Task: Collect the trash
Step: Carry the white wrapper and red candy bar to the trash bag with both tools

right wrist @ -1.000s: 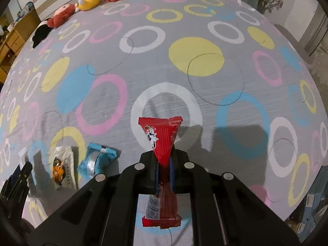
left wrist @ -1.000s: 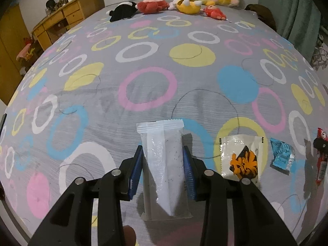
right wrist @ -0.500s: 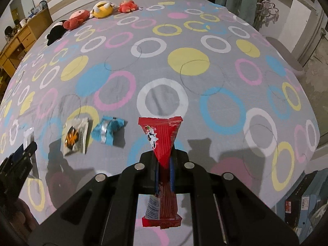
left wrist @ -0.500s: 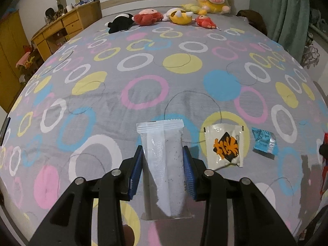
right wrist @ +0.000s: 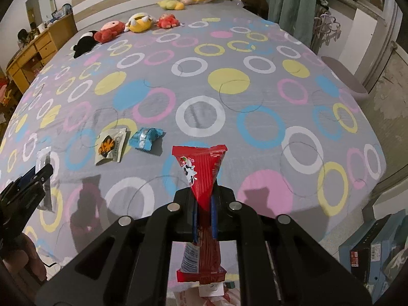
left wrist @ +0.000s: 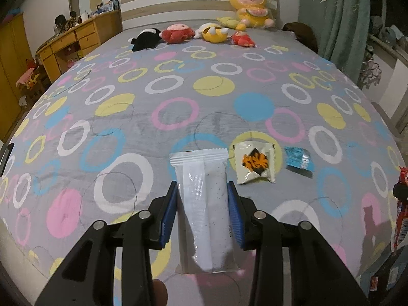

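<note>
My left gripper is shut on a white speckled wrapper and holds it above the bed's near edge. My right gripper is shut on a red wrapper with a cow picture, also lifted off the bed. A cream wrapper with an orange and black print and a crumpled blue wrapper lie on the bedspread right of the left gripper. In the right wrist view the cream wrapper and the blue wrapper lie to the left, ahead of the gripper.
The bed has a grey spread with coloured rings. Several plush toys line the headboard. A wooden dresser stands left, green curtains right. Boxes sit on the floor by the bed's corner.
Both grippers have risen and drawn back from the bed with their wrappers held; more of the bed and room shows. The cream and blue wrappers stay on the spread.
</note>
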A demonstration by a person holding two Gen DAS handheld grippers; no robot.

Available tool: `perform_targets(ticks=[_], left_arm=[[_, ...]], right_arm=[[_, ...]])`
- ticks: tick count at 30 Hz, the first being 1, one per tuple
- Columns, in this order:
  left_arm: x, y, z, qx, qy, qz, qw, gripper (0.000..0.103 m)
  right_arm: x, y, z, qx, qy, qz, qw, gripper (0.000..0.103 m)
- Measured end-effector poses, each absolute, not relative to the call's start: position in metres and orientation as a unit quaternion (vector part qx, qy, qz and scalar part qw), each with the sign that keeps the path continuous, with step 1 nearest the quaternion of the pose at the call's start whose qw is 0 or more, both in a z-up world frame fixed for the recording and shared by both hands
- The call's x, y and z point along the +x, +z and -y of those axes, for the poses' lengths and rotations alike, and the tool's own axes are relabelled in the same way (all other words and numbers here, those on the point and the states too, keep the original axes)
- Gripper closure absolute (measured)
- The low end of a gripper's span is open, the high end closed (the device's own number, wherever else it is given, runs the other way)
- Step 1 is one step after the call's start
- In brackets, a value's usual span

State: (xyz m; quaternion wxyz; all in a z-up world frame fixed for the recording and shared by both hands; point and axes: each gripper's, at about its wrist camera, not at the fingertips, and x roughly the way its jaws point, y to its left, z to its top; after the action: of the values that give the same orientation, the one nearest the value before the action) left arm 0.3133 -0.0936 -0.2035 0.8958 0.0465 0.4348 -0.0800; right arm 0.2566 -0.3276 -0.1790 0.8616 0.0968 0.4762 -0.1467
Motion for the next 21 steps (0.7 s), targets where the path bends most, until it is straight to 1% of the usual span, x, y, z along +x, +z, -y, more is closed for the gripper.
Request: perform_targets(ticks=[21], left_arm=[[0.218,-0.207,0.102,0.06,-0.131,-0.413,0.899,0.066]], right_arm=[[0.171,-0.155,0.313,0.109,-0.14,-0.446,0.877,0.095]])
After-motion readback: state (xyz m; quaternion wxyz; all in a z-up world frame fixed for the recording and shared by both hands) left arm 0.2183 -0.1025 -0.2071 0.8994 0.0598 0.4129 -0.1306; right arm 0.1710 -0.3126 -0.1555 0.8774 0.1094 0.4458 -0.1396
